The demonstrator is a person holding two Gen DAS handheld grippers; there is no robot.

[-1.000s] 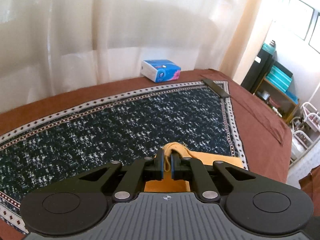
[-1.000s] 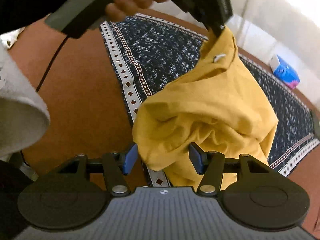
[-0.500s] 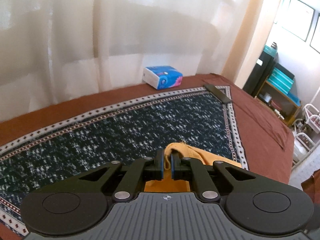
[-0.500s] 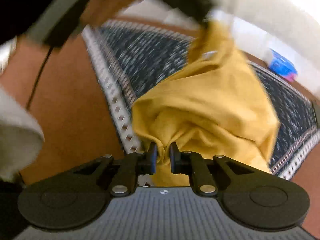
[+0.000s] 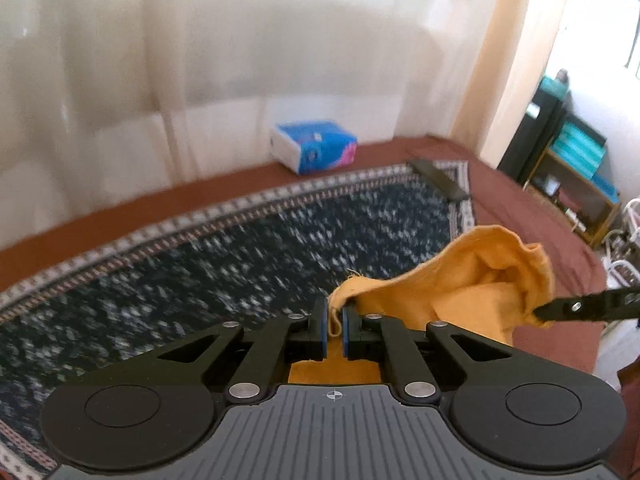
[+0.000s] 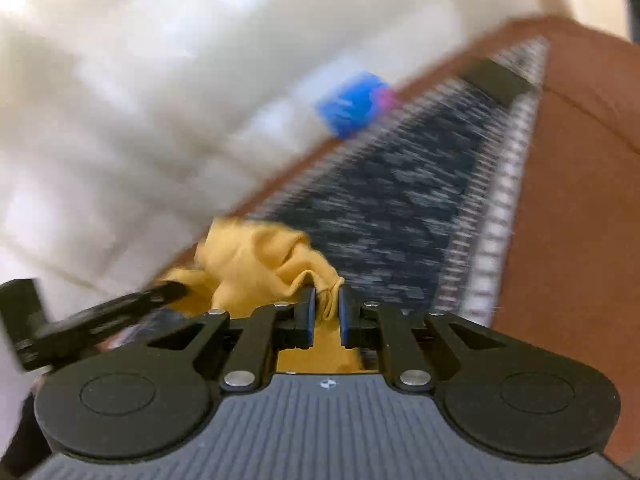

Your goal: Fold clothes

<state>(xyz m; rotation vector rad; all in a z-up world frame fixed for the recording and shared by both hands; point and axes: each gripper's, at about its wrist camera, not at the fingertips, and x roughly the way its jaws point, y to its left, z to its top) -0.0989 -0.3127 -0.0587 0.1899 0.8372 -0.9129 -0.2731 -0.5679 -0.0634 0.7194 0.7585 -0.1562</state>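
Note:
A yellow garment hangs between both grippers above a dark patterned cloth on a brown bed. My left gripper is shut on one edge of the garment. My right gripper is shut on another bunched edge of the garment. The right gripper's finger also shows at the right edge of the left wrist view, pinching the fabric. The left gripper's finger shows at the left of the right wrist view. The right wrist view is motion blurred.
A blue tissue box sits at the far edge of the bed by the white curtain. A flat dark object lies on the cloth's far corner. Shelves stand to the right past the bed.
My right gripper closed on the garment's lower edge, then swung up and around, lifting it. The garment now spreads to the right of my left gripper, which stays shut.

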